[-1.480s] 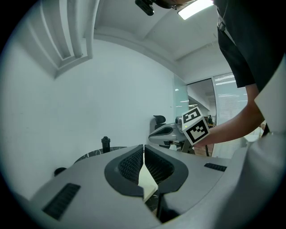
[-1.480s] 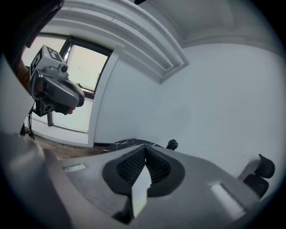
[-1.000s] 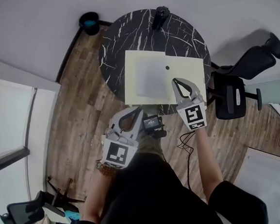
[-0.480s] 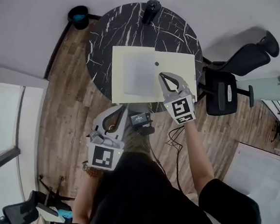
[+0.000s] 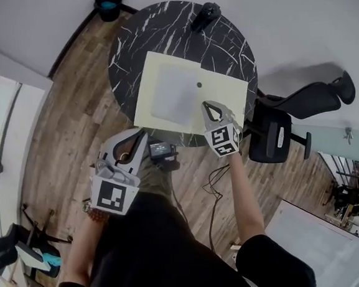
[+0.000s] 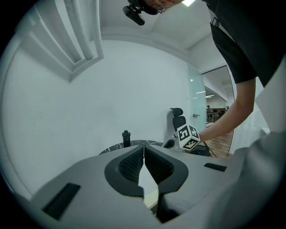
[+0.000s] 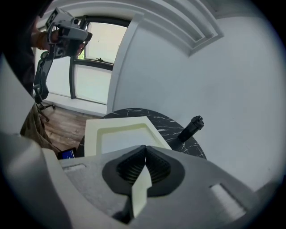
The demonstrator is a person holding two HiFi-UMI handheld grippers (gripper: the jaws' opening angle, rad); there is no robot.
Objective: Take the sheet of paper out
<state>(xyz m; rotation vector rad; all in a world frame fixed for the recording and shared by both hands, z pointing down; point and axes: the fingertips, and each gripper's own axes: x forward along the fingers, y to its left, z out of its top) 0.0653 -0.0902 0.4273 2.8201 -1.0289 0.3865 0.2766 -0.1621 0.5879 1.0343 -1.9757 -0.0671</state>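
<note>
On the round black marble table (image 5: pixel 157 32) under the head camera lies a pale yellow folder (image 5: pixel 225 92), and we hold the right gripper (image 5: pixel 210 104) over its near right part. That gripper's jaws are pressed together at the tips. The sheet of paper (image 5: pixel 174 99) lies flat inside the folder's left part, to the left of the tips and apart from them. We hold the left gripper (image 5: pixel 142 132) off the table, nearer to us and to the left of the right one, over the wooden floor (image 5: pixel 71 118), jaws together too. A small black box (image 5: pixel 161 150) sits just right of it. Past the folder, at the table's far edge, is a black bottle (image 5: pixel 206 15). An office chair (image 5: pixel 272 135) stands to the right of the right gripper.

In the left gripper view, the left gripper (image 6: pixel 143 150) has its jaws meeting tip to tip with nothing between them. Ahead we see the table's rim (image 6: pixel 111 150) and the bottle (image 6: pixel 126 137). To the right is the right gripper's marker cube (image 6: pixel 188 136), with the chair (image 6: pixel 178 120) behind it.

In the right gripper view, the right gripper (image 7: pixel 145 148) is closed at the tips. The folder (image 7: pixel 91 129) shows through the gap behind them. The sheet (image 7: pixel 123 136) lies in the folder's recess, ahead and slightly left. The bottle (image 7: pixel 191 127) leans ahead to the right.
</note>
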